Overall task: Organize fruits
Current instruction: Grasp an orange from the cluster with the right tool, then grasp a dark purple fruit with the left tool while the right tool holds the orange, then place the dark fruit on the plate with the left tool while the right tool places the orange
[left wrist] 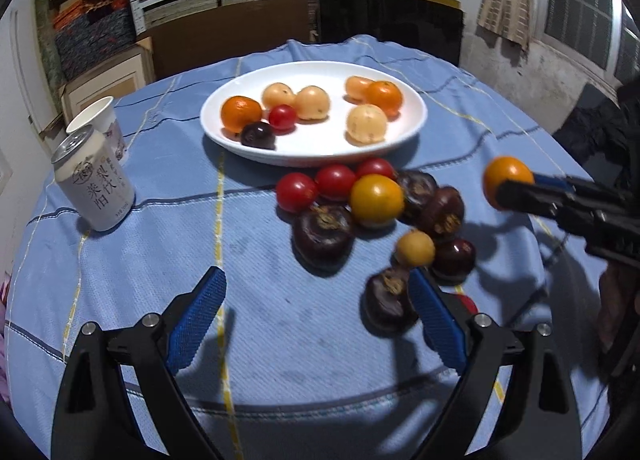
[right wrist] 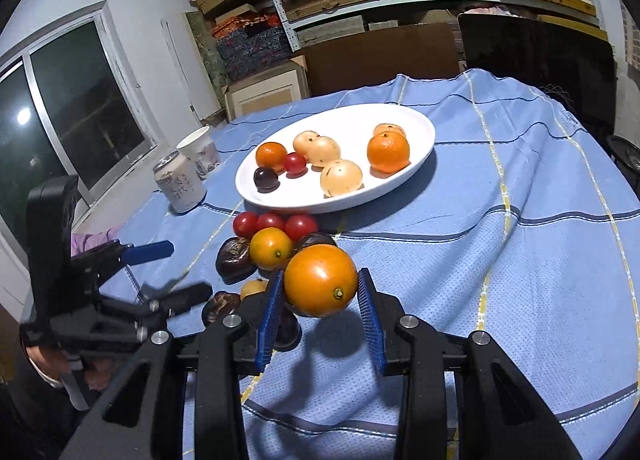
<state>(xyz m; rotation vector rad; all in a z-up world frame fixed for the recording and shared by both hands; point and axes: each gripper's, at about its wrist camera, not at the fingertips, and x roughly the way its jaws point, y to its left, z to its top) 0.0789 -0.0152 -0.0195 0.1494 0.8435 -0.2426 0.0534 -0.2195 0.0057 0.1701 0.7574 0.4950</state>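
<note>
The right gripper (right wrist: 320, 296) clamps an orange fruit (right wrist: 320, 280) between its blue pads, lifted above the blue cloth (right wrist: 500, 300). The left gripper (left wrist: 316, 316) gapes empty, a dark fruit (left wrist: 386, 296) just beside its right finger. Beyond both lie loose fruits, then the white plate (left wrist: 412, 116).

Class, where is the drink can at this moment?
The can stands upright on the cloth's left side, just in front of the paper cup, left of the plate.
</note>
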